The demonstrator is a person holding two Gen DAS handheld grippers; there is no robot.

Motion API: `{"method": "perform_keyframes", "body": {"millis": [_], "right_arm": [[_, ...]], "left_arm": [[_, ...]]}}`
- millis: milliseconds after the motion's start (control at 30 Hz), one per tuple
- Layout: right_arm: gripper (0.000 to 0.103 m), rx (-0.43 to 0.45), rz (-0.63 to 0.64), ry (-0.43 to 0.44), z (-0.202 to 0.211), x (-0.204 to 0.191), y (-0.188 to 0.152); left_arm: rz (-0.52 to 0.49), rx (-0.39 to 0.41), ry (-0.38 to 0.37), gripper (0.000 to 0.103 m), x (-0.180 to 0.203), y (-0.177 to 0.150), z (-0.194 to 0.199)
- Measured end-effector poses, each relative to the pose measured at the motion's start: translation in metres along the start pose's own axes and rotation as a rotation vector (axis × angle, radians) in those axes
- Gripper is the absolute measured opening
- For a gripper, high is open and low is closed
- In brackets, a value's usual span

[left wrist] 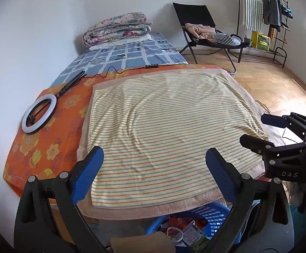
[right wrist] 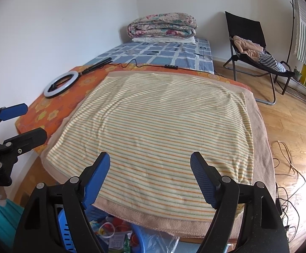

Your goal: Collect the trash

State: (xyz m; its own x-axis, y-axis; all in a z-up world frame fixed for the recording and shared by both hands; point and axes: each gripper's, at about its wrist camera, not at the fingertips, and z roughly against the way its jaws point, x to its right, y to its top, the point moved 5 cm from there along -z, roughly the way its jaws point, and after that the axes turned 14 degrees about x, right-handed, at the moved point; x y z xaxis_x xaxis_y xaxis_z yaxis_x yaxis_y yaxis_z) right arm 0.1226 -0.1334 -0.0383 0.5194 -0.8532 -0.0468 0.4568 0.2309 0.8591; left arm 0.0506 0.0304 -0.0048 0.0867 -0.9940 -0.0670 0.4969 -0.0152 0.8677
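Observation:
A blue perforated basket (left wrist: 214, 217) holding wrappers and other trash (left wrist: 186, 229) stands on the floor below the near edge of the bed; it also shows in the right wrist view (right wrist: 68, 236) with trash (right wrist: 115, 232) inside. My left gripper (left wrist: 154, 158) is open and empty above the basket, facing a striped cloth (left wrist: 169, 126) spread on the bed. My right gripper (right wrist: 149, 162) is open and empty over the same cloth (right wrist: 157, 126). Each gripper shows at the edge of the other's view: the right one (left wrist: 258, 130) and the left one (right wrist: 26, 120).
A ring light (left wrist: 39, 113) with its cable lies on the orange flowered sheet (left wrist: 47, 147) at left. Folded quilts (left wrist: 119, 28) sit at the bed's far end. A black chair (left wrist: 203, 29) with clothes and a clothes rack (left wrist: 264, 16) stand on the wooden floor. Cables (right wrist: 287, 168) lie at right.

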Motion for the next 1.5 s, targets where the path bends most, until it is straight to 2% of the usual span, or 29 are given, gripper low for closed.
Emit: {"method": "perform_keyframes", "body": {"millis": [567,1500], "right_arm": [[0.079,-0.02,-0.024,-0.037,-0.006,0.011,-0.007],[0.079,-0.02,-0.021,-0.036,-0.004,0.01,-0.01]], "left_arm": [[0.033,-0.033,-0.002,0.099,-0.008,-0.007,-0.007],[0.023,-0.055,0.0,0.099,-0.007,-0.025,-0.015]]}}
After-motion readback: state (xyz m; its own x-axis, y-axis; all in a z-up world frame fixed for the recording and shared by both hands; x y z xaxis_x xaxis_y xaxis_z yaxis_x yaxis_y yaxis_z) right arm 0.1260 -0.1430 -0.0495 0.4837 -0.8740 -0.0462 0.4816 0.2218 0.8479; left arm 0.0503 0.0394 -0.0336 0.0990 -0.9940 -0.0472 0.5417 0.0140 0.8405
